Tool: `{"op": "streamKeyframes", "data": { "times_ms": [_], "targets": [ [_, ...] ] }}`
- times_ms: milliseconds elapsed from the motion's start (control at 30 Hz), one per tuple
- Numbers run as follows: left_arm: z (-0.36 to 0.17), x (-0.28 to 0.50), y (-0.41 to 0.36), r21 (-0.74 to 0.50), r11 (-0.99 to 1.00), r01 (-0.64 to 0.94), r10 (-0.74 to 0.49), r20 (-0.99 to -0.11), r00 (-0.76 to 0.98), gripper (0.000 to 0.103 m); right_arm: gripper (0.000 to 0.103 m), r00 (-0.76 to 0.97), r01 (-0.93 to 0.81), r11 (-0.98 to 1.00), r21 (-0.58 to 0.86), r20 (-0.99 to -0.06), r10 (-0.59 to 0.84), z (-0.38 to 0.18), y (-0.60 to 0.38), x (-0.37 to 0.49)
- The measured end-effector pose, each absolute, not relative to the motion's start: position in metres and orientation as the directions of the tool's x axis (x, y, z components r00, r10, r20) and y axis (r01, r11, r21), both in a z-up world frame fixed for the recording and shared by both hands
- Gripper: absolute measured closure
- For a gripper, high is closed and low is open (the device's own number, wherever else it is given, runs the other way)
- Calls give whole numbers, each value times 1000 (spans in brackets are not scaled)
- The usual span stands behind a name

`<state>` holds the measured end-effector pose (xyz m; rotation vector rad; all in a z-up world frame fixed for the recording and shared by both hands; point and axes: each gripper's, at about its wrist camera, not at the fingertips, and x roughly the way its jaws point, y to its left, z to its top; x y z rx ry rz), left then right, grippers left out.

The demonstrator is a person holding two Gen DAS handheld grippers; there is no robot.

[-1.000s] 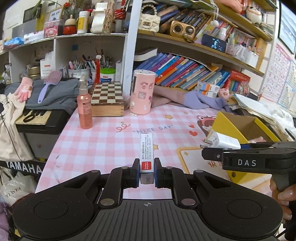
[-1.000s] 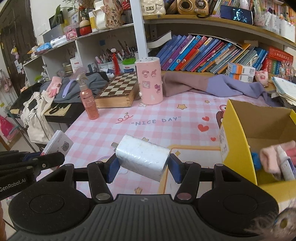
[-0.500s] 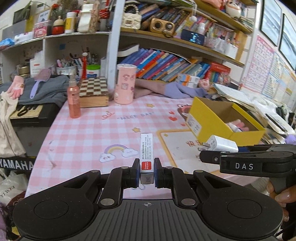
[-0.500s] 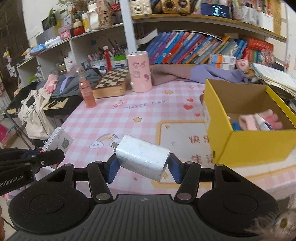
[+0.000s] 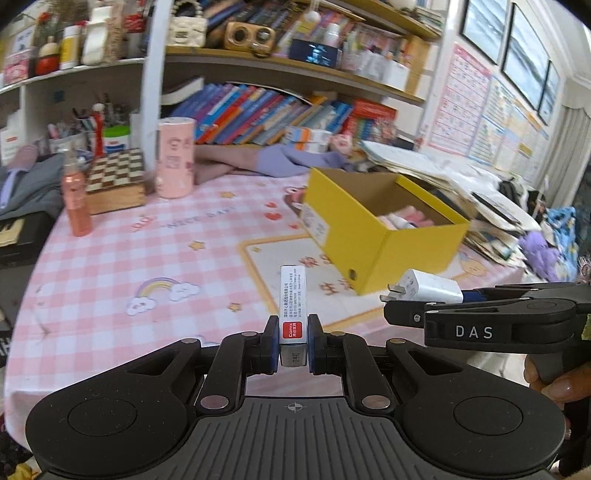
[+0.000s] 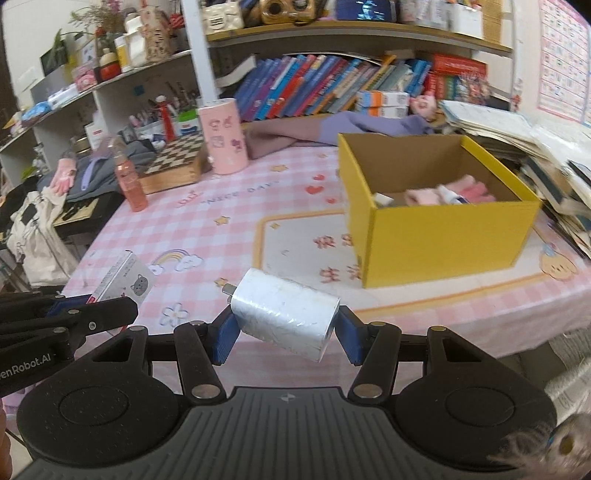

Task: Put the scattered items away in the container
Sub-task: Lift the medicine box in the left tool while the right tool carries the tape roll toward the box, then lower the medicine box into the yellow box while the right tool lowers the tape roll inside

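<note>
Left gripper (image 5: 293,345): clamped tight on a slim white box (image 5: 293,295) with a red label at its near end; box points forward, away from the camera, above the pink checked tablecloth (image 5: 110,266).
Right gripper (image 6: 283,332): jaws about half apart, blue pads pressing both ends of a white charger (image 6: 286,314) held crosswise; charger tilted, left end higher, metal prong sticking out at that end.
Left gripper from the right wrist view (image 6: 92,314): low at the left edge, same box (image 6: 125,282) showing a small cat picture on its side.
Right gripper from the left wrist view (image 5: 413,314): low at the right edge, black, lettered "DAS", charger (image 5: 428,288) at its tip; part of a hand (image 5: 554,380) on its handle.
Yellow box (image 6: 443,240): open cardboard container, standing on the tablecloth ahead and to the right of both grippers, well apart from them.
Inside the yellow box: pink soft items (image 6: 443,194) on the floor, too blurred to name.
Pink bottle (image 6: 130,182): upright near the left edge of the table.
Chessboard box (image 6: 173,162): behind the bottle, at the back of the table.
Pink cylinder (image 6: 222,136): upright, just right of the chessboard box.
Cloth (image 6: 332,129): mauve and purple, heaped along the back edge.
Shelves (image 6: 351,33): behind the table, crowded with books (image 6: 314,85) and small objects.
Papers (image 6: 517,129): stacked right of the yellow box.
</note>
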<state>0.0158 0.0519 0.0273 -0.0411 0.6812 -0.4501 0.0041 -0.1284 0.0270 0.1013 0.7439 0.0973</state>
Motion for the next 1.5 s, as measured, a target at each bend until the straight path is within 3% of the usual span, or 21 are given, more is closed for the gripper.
{"op": "streamKeyframes", "data": {
  "times_ms": [800, 1500],
  "targets": [
    [23, 27, -60, -191, 756, 626, -594, -602, 534, 90, 49, 722, 222, 968, 120, -687, -81, 25, -230, -34],
    [22, 49, -105, -165, 715, 679, -619, -602, 505, 90, 49, 720, 260, 957, 128, -686, -104, 23, -268, -13]
  ]
}}
